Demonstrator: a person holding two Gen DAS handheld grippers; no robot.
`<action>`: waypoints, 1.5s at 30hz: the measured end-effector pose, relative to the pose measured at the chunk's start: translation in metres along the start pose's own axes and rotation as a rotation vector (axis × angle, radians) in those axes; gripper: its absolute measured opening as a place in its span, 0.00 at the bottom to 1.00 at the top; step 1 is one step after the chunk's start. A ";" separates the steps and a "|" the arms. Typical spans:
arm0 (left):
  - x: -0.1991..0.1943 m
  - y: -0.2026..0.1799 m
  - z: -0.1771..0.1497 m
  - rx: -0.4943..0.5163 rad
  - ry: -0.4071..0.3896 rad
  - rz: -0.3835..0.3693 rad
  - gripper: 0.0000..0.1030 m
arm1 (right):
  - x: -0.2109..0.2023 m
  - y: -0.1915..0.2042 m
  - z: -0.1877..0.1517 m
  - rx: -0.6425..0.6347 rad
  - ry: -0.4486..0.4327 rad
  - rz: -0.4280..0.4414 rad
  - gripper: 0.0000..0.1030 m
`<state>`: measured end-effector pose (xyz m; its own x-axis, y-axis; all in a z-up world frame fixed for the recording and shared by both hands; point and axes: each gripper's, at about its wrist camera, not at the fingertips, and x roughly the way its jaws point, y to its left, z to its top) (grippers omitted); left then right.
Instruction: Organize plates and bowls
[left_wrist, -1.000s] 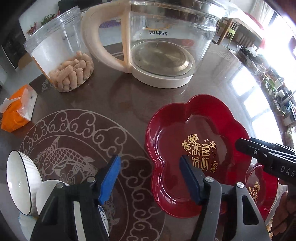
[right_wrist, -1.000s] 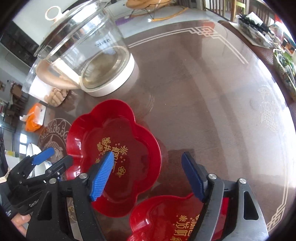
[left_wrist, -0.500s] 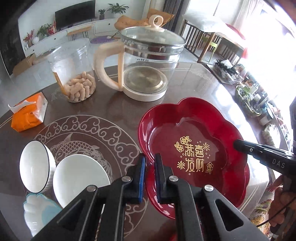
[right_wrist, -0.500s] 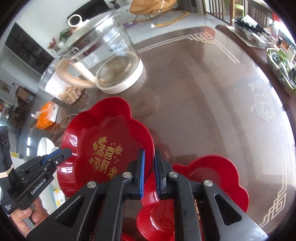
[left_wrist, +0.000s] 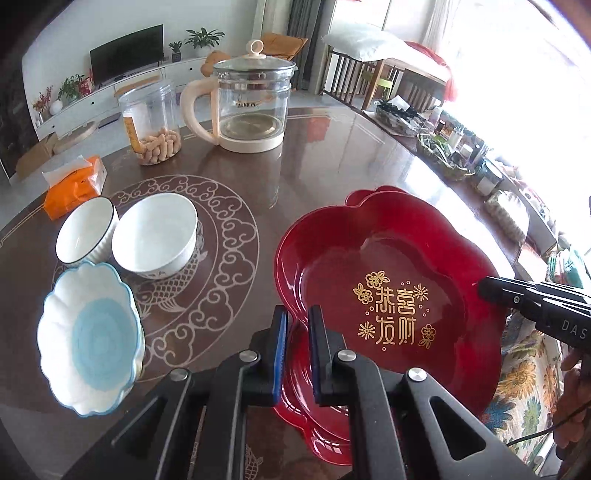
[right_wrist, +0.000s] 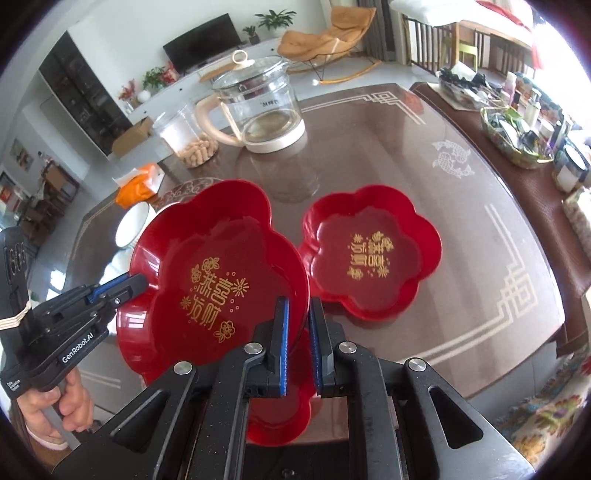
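Only right view shows second red plate (right_wrist: 373, 254).

Your bowls (left_wrist: 155, 236): left, clustered on the table (left_wrist: 314, 162).
Your held plate (left_wrist: 388, 295): right, above another plate (left_wrist: 314, 417).
Kettle (left_wrist: 251, 107), jar (left_wrist: 151, 122): behind.

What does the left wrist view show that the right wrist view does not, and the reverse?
Only the left wrist view shows the blue-centred scalloped bowl and the plain white bowl. Only the right wrist view shows the second red plate lying whole on the table. Both show the lifted red plate, gripped at opposite rims by the left tongs and right tongs, plus the glass kettle.
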<state>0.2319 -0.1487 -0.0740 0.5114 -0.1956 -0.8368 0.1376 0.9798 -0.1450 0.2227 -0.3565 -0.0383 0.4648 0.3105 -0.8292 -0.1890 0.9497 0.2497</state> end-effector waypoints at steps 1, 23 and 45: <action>0.006 0.000 -0.007 0.002 0.008 0.007 0.09 | 0.003 -0.002 -0.011 0.020 0.002 -0.002 0.14; 0.038 -0.010 -0.040 0.137 -0.025 0.103 0.37 | 0.031 0.004 -0.111 0.058 -0.056 -0.043 0.38; -0.044 -0.007 -0.098 0.074 -0.194 0.058 0.83 | -0.032 0.026 -0.157 0.090 -0.487 -0.167 0.67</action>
<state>0.1252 -0.1431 -0.0877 0.6727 -0.1503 -0.7245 0.1615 0.9854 -0.0545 0.0666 -0.3482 -0.0837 0.8346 0.1171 -0.5382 -0.0128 0.9810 0.1936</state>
